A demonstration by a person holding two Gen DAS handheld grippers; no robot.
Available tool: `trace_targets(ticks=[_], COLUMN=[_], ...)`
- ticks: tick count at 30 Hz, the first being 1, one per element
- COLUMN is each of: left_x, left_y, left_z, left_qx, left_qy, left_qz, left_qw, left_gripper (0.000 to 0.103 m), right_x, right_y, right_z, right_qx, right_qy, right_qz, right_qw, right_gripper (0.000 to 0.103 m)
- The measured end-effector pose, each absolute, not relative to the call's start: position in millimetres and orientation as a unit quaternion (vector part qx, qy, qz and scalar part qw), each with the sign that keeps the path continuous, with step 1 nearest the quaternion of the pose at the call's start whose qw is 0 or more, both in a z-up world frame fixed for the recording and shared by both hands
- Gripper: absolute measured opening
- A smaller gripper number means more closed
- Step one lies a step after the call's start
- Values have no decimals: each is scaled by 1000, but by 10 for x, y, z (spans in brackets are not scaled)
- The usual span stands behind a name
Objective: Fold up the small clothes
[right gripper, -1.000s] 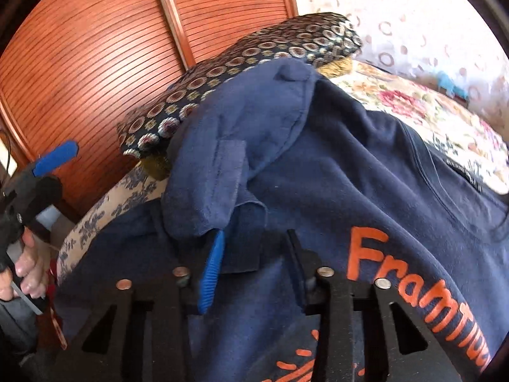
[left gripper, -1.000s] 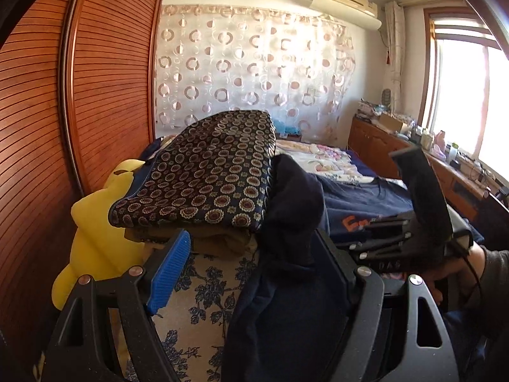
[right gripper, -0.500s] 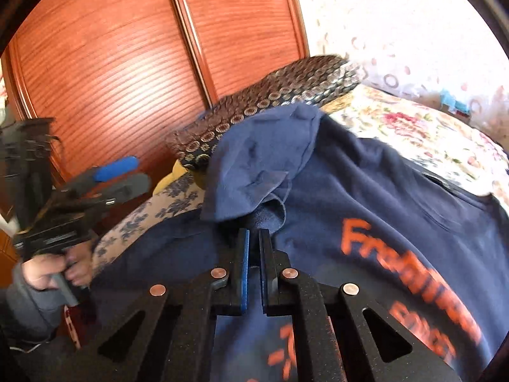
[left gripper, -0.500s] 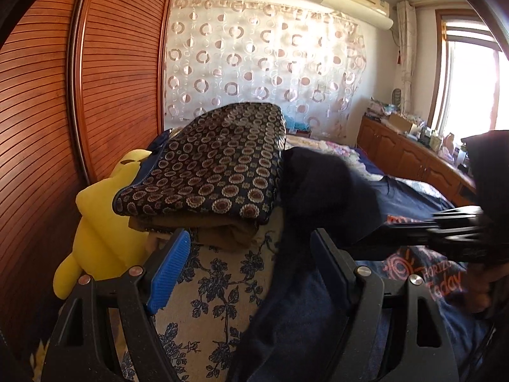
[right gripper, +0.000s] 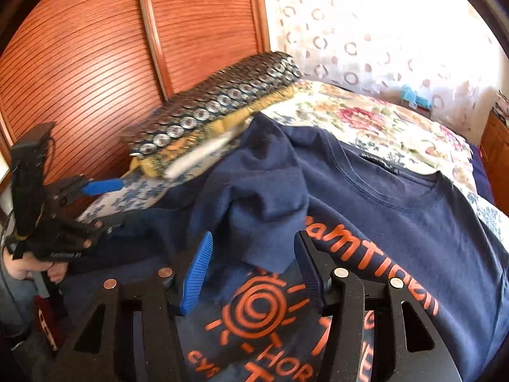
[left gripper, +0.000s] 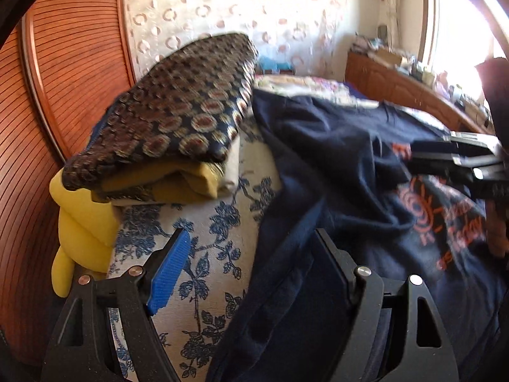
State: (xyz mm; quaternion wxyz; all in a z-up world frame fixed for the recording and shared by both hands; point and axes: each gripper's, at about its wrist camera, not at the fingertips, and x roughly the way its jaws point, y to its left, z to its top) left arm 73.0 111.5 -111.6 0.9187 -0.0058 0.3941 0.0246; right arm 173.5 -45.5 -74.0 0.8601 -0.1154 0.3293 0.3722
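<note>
One navy T-shirt (right gripper: 375,191) lay spread on the bed (right gripper: 366,121), just beside the one stack of folded textiles (left gripper: 178,121). It looked soft, light and limp; a hem or sleeve edge seemed the best hold. The right tongs (right gripper: 251,270), just opening, stood spread around the folded-in sleeve, apparently not pinching it. The left tongs (left gripper: 251,270) stood spread over the shirt's edge.

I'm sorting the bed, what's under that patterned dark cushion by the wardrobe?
Under the patterned cushion lies a folded mustard-yellow cloth, with a pale layer below it, all on the floral bedsheet. How far these layers reach beneath the cushion is covered.
</note>
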Motion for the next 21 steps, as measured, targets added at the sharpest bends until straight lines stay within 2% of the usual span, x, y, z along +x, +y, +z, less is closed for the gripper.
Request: trace_targets(ticks=[8,9,10,11,12,13,17,21], left_x=[812,810,812,806,802,805,823,811], left_y=[1108,1104,1101,1095,1090,1095,1100,1096], left_z=[-1223,-1219,-1217,-1215,-1215,-1219,-1224,-1223], left_qx=[-16,-14,-13,-12,-12,-13,-13,-13], left_qy=[426,427,427,427,427,426,426,425], left_qz=[1,0,-1,-1,-1,-1,-2,0], left_qw=[905,904,904,904,904,904,905,905], left_gripper=[81,82,82,82,82,83,83,83], right_x=[2126,2174,2211,2239,2279,2291,2393,2558], right_y=[-460,-413,-394,-379,-368,-371,-508,-635], right_z=[-841,-853,-850,-841,-817,-789,-545,-470], right_qx=[-93,-90,-88,-85,-84,-86,-85,-84], right_qy=[368,370,372,373,369,362,325,332], right_qz=[370,374,380,388,394,393,345,288], right_qw=[848,846,842,839,838,840,877,894], right_gripper=[55,48,33,25,8,5,4,5])
